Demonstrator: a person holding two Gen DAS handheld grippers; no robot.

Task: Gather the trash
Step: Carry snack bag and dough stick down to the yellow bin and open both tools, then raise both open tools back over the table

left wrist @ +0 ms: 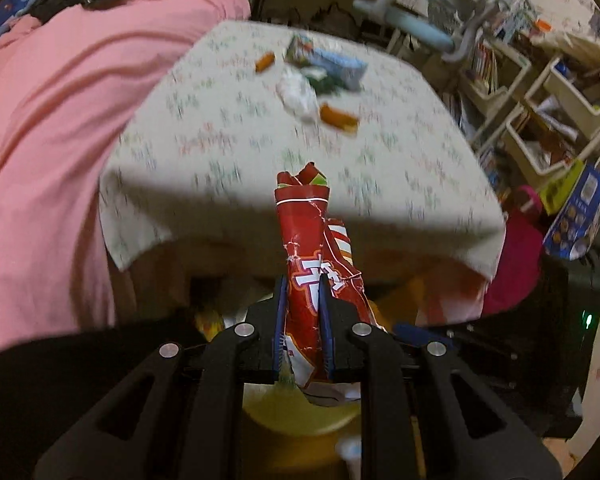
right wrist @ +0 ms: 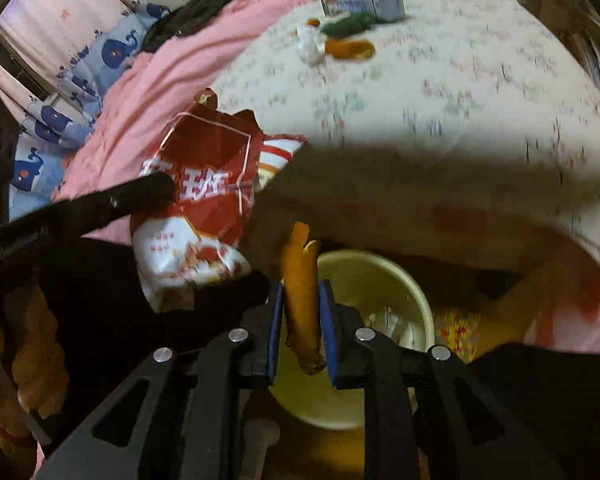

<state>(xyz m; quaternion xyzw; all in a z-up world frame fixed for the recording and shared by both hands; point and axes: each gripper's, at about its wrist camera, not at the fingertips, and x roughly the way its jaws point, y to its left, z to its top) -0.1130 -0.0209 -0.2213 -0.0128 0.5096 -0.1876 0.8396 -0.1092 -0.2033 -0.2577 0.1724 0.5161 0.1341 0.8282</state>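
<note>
My left gripper point(left wrist: 303, 280) is shut on a crumpled red snack bag point(left wrist: 306, 236), which stands up between the blue pads in front of the table edge. The same red snack bag point(right wrist: 208, 184) shows at the left of the right wrist view, with the left gripper's black finger across it. My right gripper point(right wrist: 300, 288) is shut on an orange peel strip point(right wrist: 300, 292), held above a pale yellow bin point(right wrist: 416, 300) on the floor. The yellow bin point(left wrist: 300, 420) also lies below the left gripper. More trash sits on the table point(left wrist: 240, 140): orange peels point(left wrist: 338, 117), a white wad point(left wrist: 298, 94), a carton point(left wrist: 328, 62).
A pink blanket point(left wrist: 60, 120) lies left of the table, with whale-print bedding point(right wrist: 40, 136) behind. Shelves with bins point(left wrist: 548, 112) and a high chair point(left wrist: 440, 8) stand at the far right. A blue box point(left wrist: 580, 216) hangs near the table's right corner.
</note>
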